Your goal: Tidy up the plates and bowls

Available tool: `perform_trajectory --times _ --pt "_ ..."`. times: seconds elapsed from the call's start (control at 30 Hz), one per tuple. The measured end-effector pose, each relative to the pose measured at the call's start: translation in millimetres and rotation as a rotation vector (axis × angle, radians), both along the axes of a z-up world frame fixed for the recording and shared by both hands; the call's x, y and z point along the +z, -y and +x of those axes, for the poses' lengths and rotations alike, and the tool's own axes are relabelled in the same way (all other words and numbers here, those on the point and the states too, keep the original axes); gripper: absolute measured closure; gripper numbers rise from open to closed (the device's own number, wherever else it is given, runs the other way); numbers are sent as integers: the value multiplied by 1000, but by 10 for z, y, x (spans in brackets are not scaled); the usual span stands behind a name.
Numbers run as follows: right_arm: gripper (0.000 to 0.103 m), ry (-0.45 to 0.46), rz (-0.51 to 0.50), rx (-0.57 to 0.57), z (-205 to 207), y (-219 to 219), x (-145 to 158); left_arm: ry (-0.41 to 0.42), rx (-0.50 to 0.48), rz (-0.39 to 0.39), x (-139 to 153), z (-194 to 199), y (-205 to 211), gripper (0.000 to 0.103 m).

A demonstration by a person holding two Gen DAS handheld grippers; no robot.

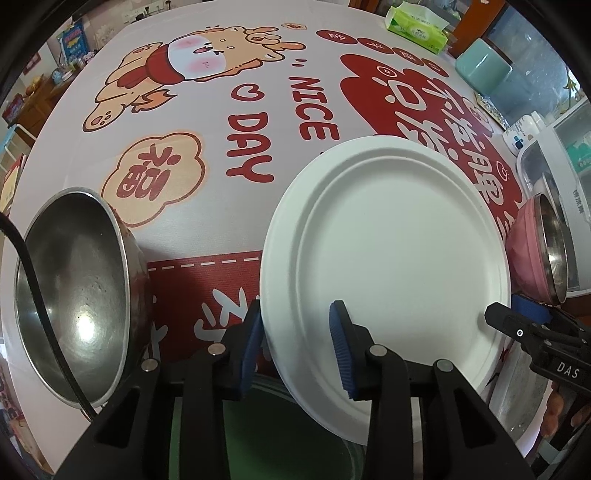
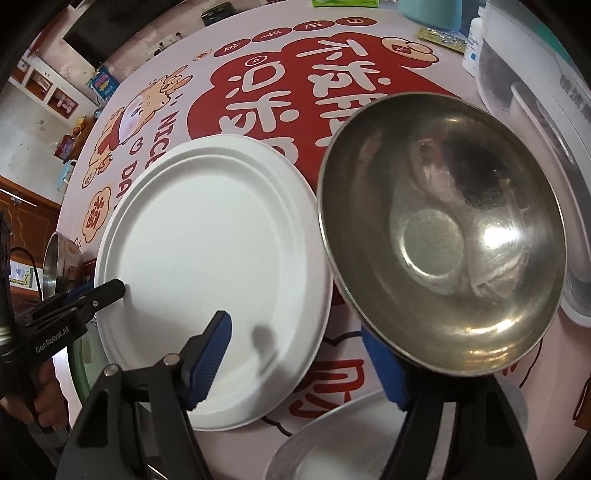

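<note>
A white paper plate (image 1: 391, 266) lies tilted, its near edge over a green plate (image 1: 266, 432). My left gripper (image 1: 295, 347) is open with its jaws on either side of the white plate's left rim; it also shows in the right wrist view (image 2: 107, 290). The white plate shows in the right wrist view (image 2: 214, 288) too. My right gripper (image 2: 299, 365) is open, its left finger over the white plate and its right finger under a pink steel-lined bowl (image 2: 443, 236). That bowl shows at the right in the left wrist view (image 1: 535, 247). A second steel bowl (image 1: 74, 295) stands left.
A printed tablecloth (image 1: 221, 110) covers the table. Another white dish (image 2: 351, 443) lies at the near edge. A white appliance (image 1: 561, 192), a teal box (image 1: 480, 70) and a tissue pack (image 1: 417, 26) stand along the right and far side. A black cable (image 1: 33, 280) crosses the left bowl.
</note>
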State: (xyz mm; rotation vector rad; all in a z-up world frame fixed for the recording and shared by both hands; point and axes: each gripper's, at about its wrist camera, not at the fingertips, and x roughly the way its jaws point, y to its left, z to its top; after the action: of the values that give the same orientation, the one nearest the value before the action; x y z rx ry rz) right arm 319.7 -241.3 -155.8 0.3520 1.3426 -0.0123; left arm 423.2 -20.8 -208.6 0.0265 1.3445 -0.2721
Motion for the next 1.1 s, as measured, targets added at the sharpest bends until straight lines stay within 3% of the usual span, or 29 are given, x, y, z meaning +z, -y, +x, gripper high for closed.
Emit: perform_trajectory --times 0.1,0.23,0.47,0.67,1.1 --pt "37 3 -2 2 12 13 6 -12 16 -29 2 0 -39 71" --pt "53 5 -25 13 18 25 21 -19 9 -58 -2 -26 -33 78" --pt "78 11 -32 -3 -5 119 24 -4 16 -41 24 -62 -11 78" --pt "78 50 31 2 -49 162 78 35 28 -40 148 -92 -37 78" --pt "78 233 123 49 -263 94 610 151 86 -63 738 -388 -223 72"
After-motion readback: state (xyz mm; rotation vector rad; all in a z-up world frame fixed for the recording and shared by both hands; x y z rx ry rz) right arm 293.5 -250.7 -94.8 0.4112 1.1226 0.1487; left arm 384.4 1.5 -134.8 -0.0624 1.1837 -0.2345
